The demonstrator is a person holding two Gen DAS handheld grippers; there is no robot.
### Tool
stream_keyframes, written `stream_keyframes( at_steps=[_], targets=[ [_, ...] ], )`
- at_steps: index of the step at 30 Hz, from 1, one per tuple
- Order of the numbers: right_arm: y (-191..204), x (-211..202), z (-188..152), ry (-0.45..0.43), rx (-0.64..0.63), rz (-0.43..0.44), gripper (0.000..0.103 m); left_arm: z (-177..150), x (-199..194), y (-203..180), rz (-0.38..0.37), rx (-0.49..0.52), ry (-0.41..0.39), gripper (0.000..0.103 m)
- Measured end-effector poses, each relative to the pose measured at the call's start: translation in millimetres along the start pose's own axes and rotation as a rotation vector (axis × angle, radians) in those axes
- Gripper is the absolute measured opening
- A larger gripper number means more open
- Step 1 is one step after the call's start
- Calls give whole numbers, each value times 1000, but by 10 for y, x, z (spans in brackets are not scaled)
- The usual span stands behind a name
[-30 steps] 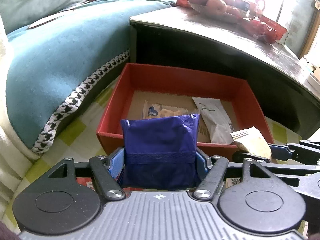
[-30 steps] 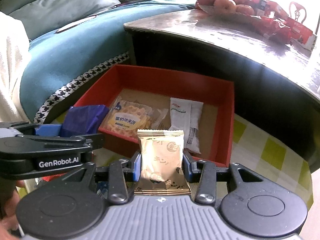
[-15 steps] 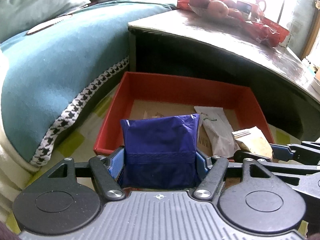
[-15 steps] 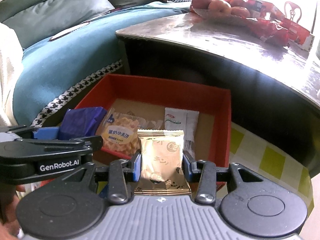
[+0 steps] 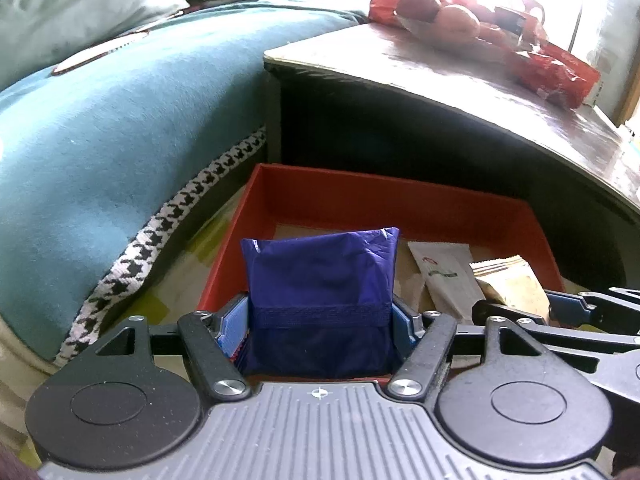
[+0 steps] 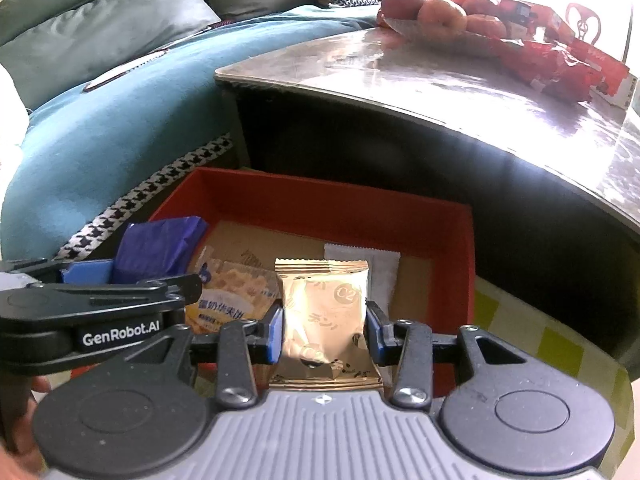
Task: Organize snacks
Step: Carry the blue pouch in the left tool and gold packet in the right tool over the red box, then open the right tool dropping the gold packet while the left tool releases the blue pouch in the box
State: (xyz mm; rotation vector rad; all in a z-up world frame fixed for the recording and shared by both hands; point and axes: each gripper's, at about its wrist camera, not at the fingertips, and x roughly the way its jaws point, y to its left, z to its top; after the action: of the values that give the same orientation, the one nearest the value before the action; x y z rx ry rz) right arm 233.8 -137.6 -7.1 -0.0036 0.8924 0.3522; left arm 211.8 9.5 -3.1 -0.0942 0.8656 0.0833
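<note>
Holding a snack apiece, both tongs hang over the near edge of a shallow red cardboard box (image 6: 467,248) that sits on the floor between a teal sofa (image 5: 120,120) and a dark low surface (image 6: 460,92). The left tongs (image 5: 320,316) are closed on a soft dark-blue plastic packet (image 5: 320,276), pinched low on both sides so it stands upright above the box's near left corner. The right tongs (image 6: 325,330) grip a shiny gold foil packet (image 6: 325,304) the same way, above the middle of the near wall. Inside the box, a yellow waffle-biscuit packet (image 6: 234,296) lies flat at the left and a long white packet (image 5: 446,276) lies flat towards the right.

The step in hand looks like placing both held packets in the box. To do it well, carry each one past the near wall before letting go, lower it until it almost rests on the brown floor of the box, and aim for bare cardboard, not the packets already there. Open one pair of tongs at a time, since the two tools sit close together
</note>
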Motion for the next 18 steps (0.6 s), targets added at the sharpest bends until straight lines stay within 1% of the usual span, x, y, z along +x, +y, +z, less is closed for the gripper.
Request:
stream_keyframes(
  at_steps=[4,11,18],
  targets=[
    [-22,117,28,8,4,-5,43,30,93,-13,13,6,0,76],
    [-42,321,37,22,2,-12,43,20,330,-6,23,-2,45,76],
    [-19,445,38,33,-16,-4,44,13,473,7,48,2,66,76]
  ],
)
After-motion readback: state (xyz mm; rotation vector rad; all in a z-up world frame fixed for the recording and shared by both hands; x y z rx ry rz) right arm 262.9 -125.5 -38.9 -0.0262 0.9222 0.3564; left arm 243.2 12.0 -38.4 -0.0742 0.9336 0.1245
